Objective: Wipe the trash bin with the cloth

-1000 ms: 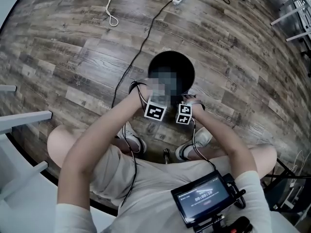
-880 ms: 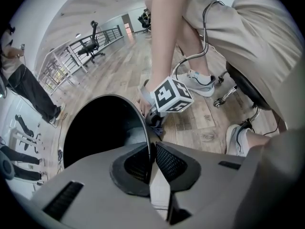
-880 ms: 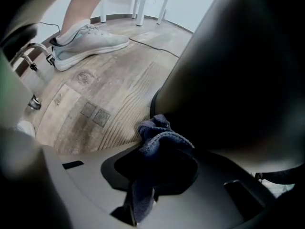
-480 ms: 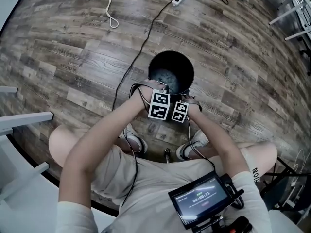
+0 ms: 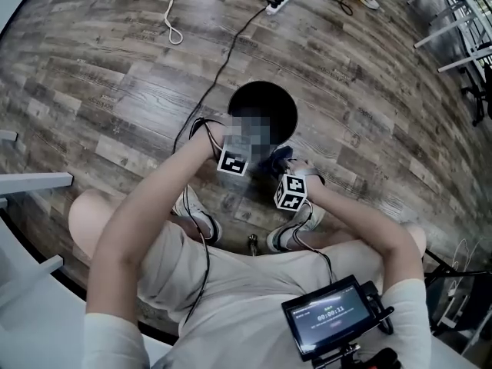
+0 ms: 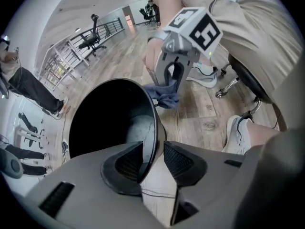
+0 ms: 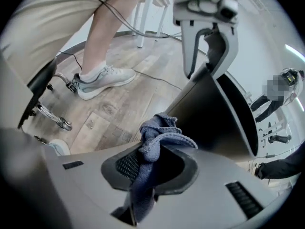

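While the black trash bin (image 5: pixel 269 98) stands upright on the wooden floor (image 5: pixel 115 91) just ahead of the person's sneakers (image 5: pixel 197 214), both grippers are at the near side of its rim. The left gripper (image 6: pixel 151 160) points steeply down over that rim, and its jaws have just been opening. They now stand apart with the bin's thin edge running up between them, one pad inside the bin and one outside, neither pressing on it. The right gripper (image 7: pixel 153 171) is clamped on the blue cloth (image 7: pixel 159 140), which bunches out of the closed jaws in a crumpled knot and trails down below them. In the left gripper view the cloth hangs from the right gripper's fingertips just outside the bin, beside the upper part of its outer wall and clear of the floor. Whether it touches the wall cannot be told. A black cable (image 5: pixel 223 60) runs across the floor past the bin's left side, and a small screen (image 5: pixel 332 314) sits at the person's waist.
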A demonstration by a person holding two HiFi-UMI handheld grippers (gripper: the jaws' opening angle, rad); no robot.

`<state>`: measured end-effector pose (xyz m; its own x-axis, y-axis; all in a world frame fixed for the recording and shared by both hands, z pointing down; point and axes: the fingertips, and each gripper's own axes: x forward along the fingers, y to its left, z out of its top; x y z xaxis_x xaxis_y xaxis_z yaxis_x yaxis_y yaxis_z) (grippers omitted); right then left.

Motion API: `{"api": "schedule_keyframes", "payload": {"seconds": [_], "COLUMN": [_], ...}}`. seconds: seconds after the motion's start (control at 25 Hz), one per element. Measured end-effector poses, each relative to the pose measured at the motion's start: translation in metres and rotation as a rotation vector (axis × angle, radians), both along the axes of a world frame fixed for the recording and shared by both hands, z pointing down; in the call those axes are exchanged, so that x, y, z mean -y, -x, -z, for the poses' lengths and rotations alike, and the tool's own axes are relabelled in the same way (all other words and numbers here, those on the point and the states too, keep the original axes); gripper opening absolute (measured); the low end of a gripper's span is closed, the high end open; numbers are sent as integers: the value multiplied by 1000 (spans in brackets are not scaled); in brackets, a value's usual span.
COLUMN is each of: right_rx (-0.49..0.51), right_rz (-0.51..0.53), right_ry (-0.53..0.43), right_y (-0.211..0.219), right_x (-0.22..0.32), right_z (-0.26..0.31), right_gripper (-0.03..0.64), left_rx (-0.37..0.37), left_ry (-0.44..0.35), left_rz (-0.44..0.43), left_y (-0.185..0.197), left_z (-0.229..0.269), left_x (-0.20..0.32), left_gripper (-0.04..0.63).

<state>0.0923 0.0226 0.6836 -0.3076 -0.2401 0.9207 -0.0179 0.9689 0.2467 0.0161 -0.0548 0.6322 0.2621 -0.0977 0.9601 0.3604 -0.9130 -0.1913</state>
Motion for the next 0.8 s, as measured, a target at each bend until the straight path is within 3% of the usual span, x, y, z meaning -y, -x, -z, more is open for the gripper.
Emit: {"api": "schedule_keyframes", "payload": {"seconds": [0.08, 0.44, 0.8], "right_rx": [29, 118, 111], "right_rz": [-7, -22, -26], "right_ry": [-12, -70, -73], "right_y": [2, 13, 25], "right_x": [0, 2, 19], "right_z": [22, 91, 80], "right_gripper": [77, 77, 77], "left_rx": [-2, 13, -2], "left_ry": [-6, 10, 59], "left_rz": [-1, 5, 6], "left_y": [1, -2, -13], "left_z": [-2, -1, 1], "left_x": [1, -4, -23], "left_gripper": [120, 92, 64]}}
